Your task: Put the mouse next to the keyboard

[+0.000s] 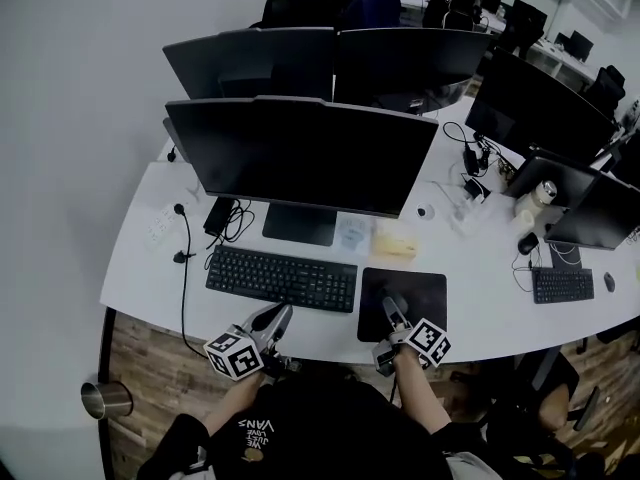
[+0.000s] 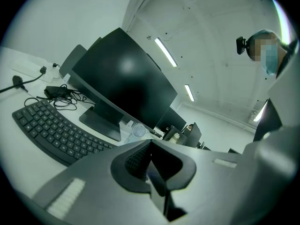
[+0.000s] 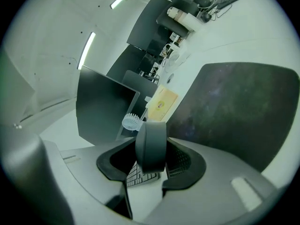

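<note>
Right gripper (image 1: pixel 393 313) clenched on the mouse (image 3: pixel 151 146) over the mouse pad (image 1: pixel 425 286); keyboard (image 1: pixel 282 277) just left, lengthwise along the surface edge. Left gripper (image 1: pixel 272 320) closed, empty.

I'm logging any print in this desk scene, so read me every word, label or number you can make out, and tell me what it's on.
"VANS": upside down in the head view, on the person's dark shirt; the smaller lines beside it are too small to read.
yellow card on the desk: a round mark, print too blurred to read.
keyboard: key legends too small to read.
</note>
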Demonstrator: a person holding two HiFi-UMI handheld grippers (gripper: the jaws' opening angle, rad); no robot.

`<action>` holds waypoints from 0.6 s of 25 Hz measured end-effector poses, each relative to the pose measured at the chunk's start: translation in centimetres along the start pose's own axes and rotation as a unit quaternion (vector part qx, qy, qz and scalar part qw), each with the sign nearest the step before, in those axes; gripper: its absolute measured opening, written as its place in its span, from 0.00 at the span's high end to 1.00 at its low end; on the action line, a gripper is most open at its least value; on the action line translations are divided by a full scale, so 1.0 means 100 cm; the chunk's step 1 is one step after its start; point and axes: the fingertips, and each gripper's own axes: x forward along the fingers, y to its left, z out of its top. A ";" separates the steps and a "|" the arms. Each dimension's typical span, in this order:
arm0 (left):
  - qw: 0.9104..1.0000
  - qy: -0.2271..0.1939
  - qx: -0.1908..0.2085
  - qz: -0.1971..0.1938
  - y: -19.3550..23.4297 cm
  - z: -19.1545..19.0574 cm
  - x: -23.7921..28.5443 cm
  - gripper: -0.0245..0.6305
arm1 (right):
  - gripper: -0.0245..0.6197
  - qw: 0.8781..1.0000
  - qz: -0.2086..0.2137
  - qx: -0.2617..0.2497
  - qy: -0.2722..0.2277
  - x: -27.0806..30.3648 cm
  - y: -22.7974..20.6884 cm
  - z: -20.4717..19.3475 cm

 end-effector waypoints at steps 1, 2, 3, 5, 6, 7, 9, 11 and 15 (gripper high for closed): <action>1.000 0.003 0.000 -0.003 0.003 0.001 -0.001 0.96 | 0.69 1.000 -0.004 0.001 -0.006 0.003 -0.002 0.000; 1.000 0.006 0.000 -0.005 0.007 0.003 -0.002 0.96 | 0.69 1.000 -0.009 0.003 -0.012 0.006 -0.003 0.000; 1.000 0.009 0.002 -0.008 0.010 0.005 -0.002 0.96 | 0.69 1.000 -0.013 0.005 -0.019 0.009 -0.004 0.000; 1.000 0.016 0.005 -0.015 0.016 0.009 -0.002 0.96 | 0.69 0.999 -0.022 0.012 -0.033 0.016 -0.006 0.002; 1.000 0.020 0.006 -0.018 0.019 0.011 -0.002 0.96 | 0.69 0.999 -0.026 0.016 -0.040 0.019 -0.008 0.002; 0.999 0.024 0.007 -0.021 0.022 0.012 -0.003 0.96 | 0.69 0.998 -0.031 0.020 -0.046 0.021 -0.009 0.002; 0.999 0.031 0.009 -0.027 0.027 0.014 -0.003 0.96 | 0.69 0.997 -0.039 0.026 -0.058 0.026 -0.012 0.002; 0.999 0.039 0.011 -0.033 0.030 0.017 -0.003 0.96 | 0.69 0.996 -0.052 0.025 -0.067 0.029 -0.015 0.002; 0.997 0.051 0.016 -0.047 0.038 0.021 -0.001 0.96 | 0.69 0.993 -0.071 0.024 -0.087 0.033 -0.022 0.004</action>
